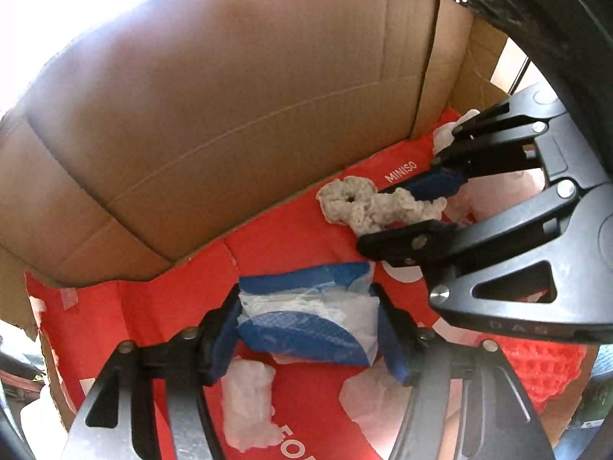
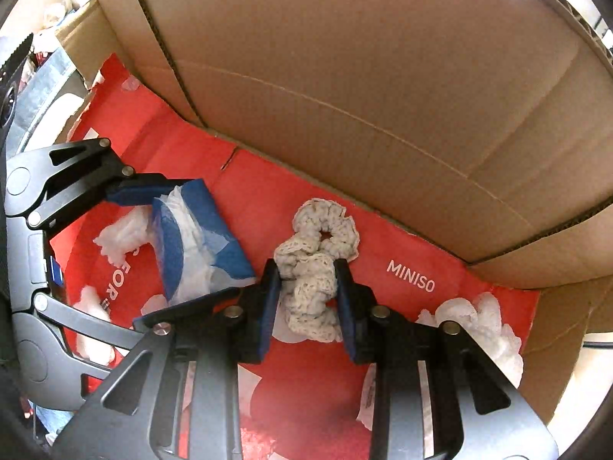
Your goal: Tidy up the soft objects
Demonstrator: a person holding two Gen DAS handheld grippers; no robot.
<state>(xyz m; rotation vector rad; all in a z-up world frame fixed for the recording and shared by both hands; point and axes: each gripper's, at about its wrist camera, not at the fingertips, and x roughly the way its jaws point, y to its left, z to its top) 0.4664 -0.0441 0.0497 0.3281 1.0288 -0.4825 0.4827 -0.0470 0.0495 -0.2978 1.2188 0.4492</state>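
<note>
Between your right gripper's (image 2: 308,299) blue pads hangs the grey-white crocheted scrunchie (image 2: 318,264), and the pads are clenched on its lower, twisted end. Its long axis runs straight away from the fingers, so the ring-shaped end lies ahead of the fingertips on the red printed paper liner (image 2: 268,191), pointing toward the box's far wall. Any lift or drag will trail that ring end behind the pinched part, so judge your clearance from the ring, not from the pads.

Your left gripper (image 1: 306,329) straddles the blue-and-white plastic tissue pack (image 1: 306,326). Its blue pads stand along both sides of the pack; the right pad looks slightly off the wrapper, so I read this grip as released or only just touching, not squeezing. The pack's long axis lies across the gap between the fingers, and it rests on the liner.

The two tools sit close together, the right one's lower finger reaching almost to the pack's corner, so the hand that moves next should mind the other.

Loose white foam scraps (image 2: 486,318) lie scattered on the liner. A brown corrugated cardboard box (image 2: 383,76) surrounds everything, its tall walls rising just beyond both objects, leaving little room ahead.
</note>
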